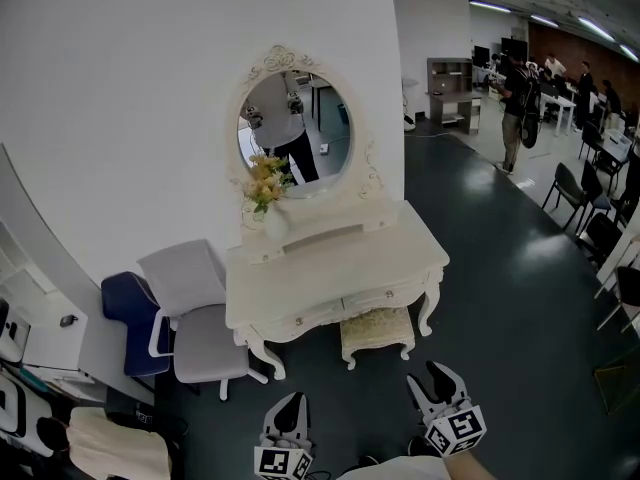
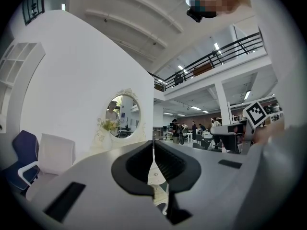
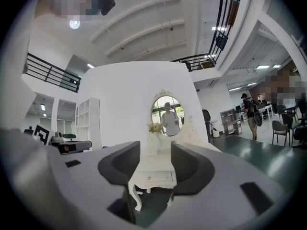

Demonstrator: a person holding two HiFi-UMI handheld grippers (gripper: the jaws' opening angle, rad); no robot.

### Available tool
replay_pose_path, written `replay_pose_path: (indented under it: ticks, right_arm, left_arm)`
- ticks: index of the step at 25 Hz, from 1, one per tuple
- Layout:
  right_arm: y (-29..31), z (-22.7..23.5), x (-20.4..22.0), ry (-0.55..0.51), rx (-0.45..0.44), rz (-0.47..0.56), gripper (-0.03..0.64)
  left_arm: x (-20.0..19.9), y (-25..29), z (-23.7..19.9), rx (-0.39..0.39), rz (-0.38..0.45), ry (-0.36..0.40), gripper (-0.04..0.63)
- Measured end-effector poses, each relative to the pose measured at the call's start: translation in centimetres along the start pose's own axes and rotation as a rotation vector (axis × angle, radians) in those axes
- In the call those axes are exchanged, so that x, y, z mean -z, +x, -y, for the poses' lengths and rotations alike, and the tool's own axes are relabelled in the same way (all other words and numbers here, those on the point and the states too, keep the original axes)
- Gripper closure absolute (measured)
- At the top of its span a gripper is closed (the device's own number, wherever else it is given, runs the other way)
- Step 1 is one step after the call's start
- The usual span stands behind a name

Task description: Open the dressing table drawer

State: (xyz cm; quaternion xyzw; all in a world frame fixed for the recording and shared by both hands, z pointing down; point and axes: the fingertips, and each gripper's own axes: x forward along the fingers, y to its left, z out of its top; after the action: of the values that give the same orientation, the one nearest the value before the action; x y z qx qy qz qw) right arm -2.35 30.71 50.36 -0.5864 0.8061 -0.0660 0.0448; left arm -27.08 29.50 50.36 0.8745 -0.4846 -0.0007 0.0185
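The cream dressing table [image 1: 330, 273] stands against the white wall, with an oval mirror [image 1: 295, 135] and a vase of flowers [image 1: 265, 183] on it. Its two front drawers [image 1: 345, 308] are closed, each with a small knob. A matching stool [image 1: 377, 333] is tucked under it. Both grippers hover well short of the table, near the bottom of the head view. My left gripper [image 1: 289, 406] [image 2: 153, 164] is shut with nothing in it. My right gripper [image 1: 432, 376] [image 3: 156, 164] is open and empty; the drawer front [image 3: 157, 178] shows through its gap, far off.
A grey chair [image 1: 200, 318] and a blue chair [image 1: 130, 313] stand left of the table. Dark floor stretches to the right, where black chairs [image 1: 590, 208] and people [image 1: 515, 98] are far back. Shelving and clutter fill the lower left.
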Motion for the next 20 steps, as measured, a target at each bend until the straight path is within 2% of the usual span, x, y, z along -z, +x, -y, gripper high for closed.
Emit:
replay_pose_path:
  ticks: [5,7,20]
  right_arm:
    - [0.17,0.44,0.20,-0.007,0.029,0.003,0.244]
    - [0.21,0.62,0.23,-0.002,0.040,0.002,0.215]
    - [0.51,0.18,0.42,-0.040,0.036,-0.012,0.255]
  left_arm:
    - [0.18,0.17,0.00,0.001,0.003,0.000,0.569]
    - [0.17,0.18,-0.07,0.001,0.004,-0.001,0.569]
    - [0.36,-0.06,-0.39,0.000,0.008,0.002,0.569]
